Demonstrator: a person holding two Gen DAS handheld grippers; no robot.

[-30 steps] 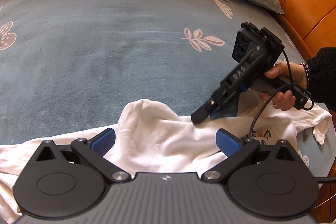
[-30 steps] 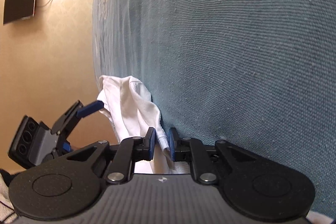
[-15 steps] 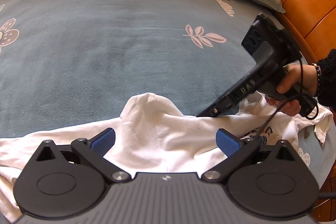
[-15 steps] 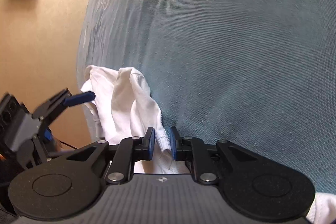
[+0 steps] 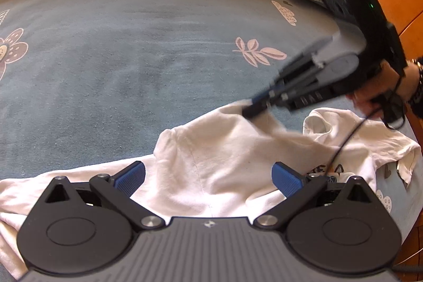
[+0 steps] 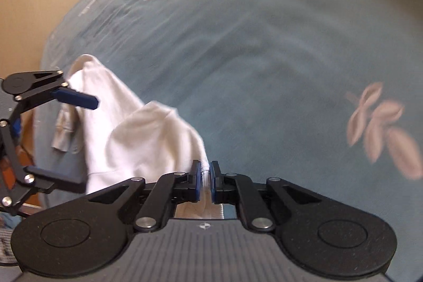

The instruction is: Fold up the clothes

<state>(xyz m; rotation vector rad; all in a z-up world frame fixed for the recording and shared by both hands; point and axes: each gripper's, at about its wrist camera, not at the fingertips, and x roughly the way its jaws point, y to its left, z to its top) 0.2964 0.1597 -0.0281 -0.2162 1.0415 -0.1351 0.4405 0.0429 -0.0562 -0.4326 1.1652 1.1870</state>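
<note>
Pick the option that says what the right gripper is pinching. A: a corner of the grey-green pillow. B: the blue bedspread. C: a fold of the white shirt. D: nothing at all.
C: in the right wrist view, the right gripper has its blue pads closed on a fold of the white shirt, raised off the blue bedspread.

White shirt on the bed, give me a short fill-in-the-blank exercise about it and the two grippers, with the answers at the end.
1. The white shirt lies on a bedspread whose main colour is ____.
2. The right gripper is shut on a fold of the ____.
3. The left gripper has its jaws ____, with no cloth pinched between them.
4. The print on the bedspread shows leaves and ____.

Missing words: blue; shirt; open; flowers
</note>
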